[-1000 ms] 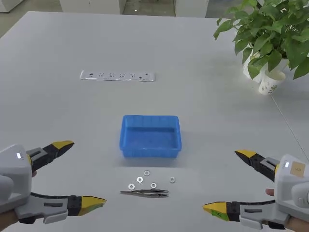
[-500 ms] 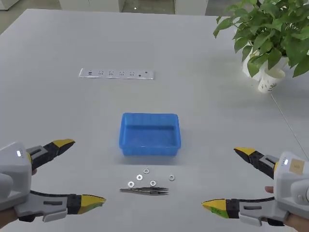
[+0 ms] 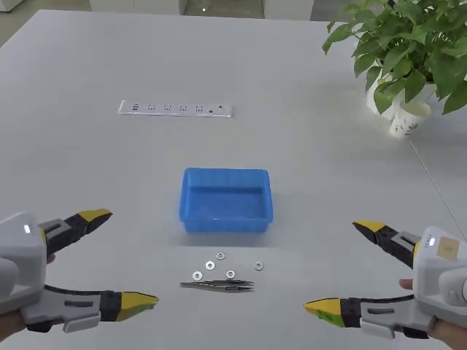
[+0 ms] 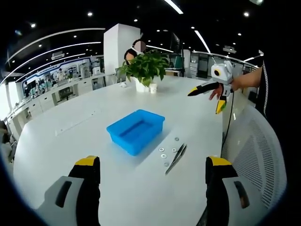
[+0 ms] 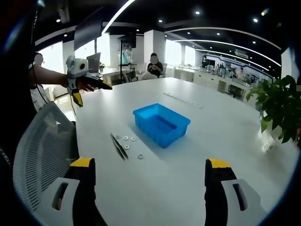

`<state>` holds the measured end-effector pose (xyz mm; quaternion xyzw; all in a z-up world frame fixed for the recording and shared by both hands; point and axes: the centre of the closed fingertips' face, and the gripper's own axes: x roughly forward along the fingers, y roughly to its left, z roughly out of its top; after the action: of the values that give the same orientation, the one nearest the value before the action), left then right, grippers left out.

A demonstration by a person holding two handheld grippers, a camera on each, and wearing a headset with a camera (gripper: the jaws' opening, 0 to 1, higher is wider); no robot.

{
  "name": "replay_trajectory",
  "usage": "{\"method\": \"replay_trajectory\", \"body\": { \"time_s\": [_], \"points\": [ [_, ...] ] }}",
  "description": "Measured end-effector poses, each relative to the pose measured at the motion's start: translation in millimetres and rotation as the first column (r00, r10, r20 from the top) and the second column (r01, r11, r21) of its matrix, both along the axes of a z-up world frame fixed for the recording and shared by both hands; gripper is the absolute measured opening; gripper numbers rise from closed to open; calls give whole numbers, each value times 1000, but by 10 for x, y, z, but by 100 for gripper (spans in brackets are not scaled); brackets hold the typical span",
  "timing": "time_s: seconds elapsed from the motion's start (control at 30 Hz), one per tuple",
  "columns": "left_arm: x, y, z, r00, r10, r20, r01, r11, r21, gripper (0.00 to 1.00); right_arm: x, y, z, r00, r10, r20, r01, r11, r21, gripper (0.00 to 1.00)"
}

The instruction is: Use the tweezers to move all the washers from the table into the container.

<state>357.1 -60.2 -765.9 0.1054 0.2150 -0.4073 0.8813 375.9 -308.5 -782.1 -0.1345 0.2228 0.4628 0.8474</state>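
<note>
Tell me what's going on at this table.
A person holds the yellow-tipped left gripper and right gripper, jaws open and empty, over the grey table. Five small metal washers and the slim metal tweezers lie untouched just in front of the empty blue plastic container.

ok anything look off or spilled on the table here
Nothing stands out. The blue plastic container sits upright, five small metal washers lie flat beside the metal tweezers, and the left gripper and right gripper hover open, clear of them.
</note>
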Motion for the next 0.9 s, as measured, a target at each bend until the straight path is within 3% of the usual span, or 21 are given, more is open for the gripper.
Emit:
{"method": "replay_trajectory", "body": {
  "time_s": [0.47, 0.9],
  "points": [
    [-2, 9, 12, 1000, 5, -3, -5, 1000, -8, 97, 9, 9, 4, 1000, 0, -4, 0, 1000, 5, 98],
    [2, 15, 1, 1000, -15, -3, 15, 1000, 13, 93, 26, 15, 8, 1000, 10, -2, -10, 1000, -1, 97]
  ]
}}
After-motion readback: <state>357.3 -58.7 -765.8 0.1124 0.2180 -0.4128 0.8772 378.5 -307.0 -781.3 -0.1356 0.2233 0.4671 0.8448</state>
